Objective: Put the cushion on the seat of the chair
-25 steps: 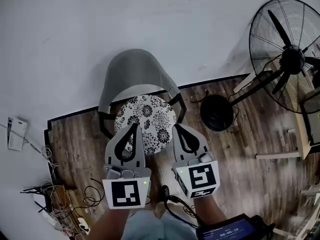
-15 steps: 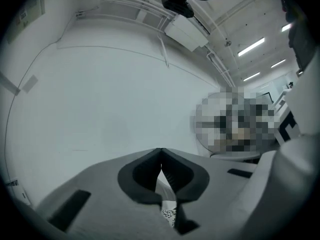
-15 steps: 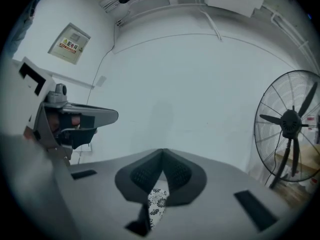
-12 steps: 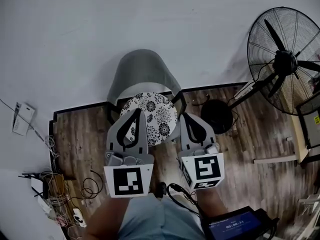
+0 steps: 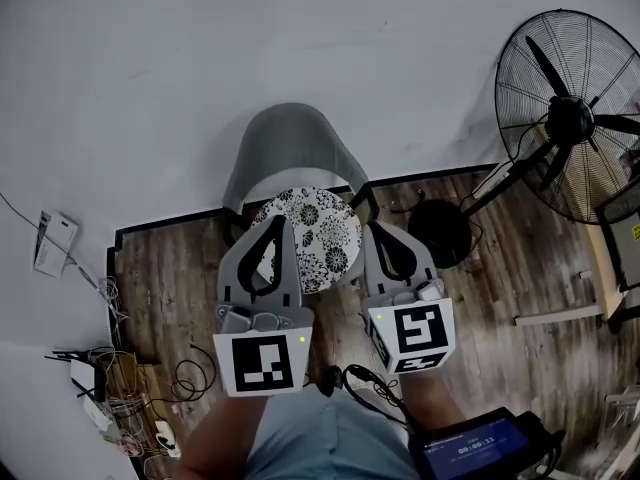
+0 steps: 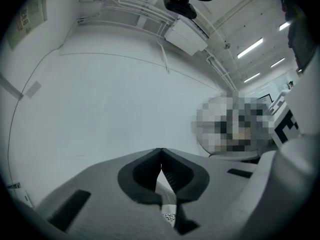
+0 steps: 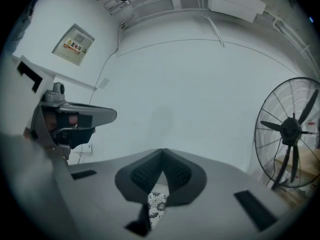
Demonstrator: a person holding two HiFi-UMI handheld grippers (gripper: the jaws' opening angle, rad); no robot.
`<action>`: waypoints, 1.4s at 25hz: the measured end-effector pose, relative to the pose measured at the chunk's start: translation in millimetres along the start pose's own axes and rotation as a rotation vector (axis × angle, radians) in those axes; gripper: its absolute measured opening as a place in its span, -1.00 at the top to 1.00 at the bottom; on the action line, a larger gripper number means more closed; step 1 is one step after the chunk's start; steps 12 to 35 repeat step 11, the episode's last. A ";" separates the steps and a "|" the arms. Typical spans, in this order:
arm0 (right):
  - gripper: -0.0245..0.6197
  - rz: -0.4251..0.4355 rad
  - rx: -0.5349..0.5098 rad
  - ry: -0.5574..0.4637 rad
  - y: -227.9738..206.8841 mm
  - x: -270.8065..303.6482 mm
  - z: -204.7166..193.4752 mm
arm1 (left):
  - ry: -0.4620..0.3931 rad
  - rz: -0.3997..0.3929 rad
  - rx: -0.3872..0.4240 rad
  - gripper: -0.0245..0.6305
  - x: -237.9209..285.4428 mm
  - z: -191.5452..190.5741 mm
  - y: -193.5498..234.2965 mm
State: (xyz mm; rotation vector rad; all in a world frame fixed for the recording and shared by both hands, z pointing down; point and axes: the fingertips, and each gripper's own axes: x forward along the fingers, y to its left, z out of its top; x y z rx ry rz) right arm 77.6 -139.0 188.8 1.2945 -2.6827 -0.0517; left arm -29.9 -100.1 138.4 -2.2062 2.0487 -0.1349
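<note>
While the chair (image 5: 285,143) sits backed against the wall, the left gripper (image 5: 276,222) hovers level over the left edge of its seat, jaws pinched together on nothing. Between the two tools, the floral cushion (image 5: 322,236) lies flat on the chair's seat, so the placing looks done to me. At the seat's right edge the right gripper (image 5: 384,232) matches it, tips closed and empty, nose dipped slightly. Both ride high above the chair, I'd say to keep clear of the cushion.
</note>
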 end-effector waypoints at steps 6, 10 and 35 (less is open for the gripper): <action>0.91 -0.001 -0.003 -0.004 2.0 -1.7 2.5 | -0.002 0.002 0.004 0.90 -3.2 2.7 0.8; 0.91 -0.001 -0.005 -0.002 -1.8 -4.7 2.9 | -0.003 -0.001 0.010 0.90 -2.3 5.1 -4.0; 0.91 -0.002 -0.005 -0.001 -3.3 -5.1 2.9 | -0.003 -0.003 0.011 0.90 -1.3 5.7 -5.5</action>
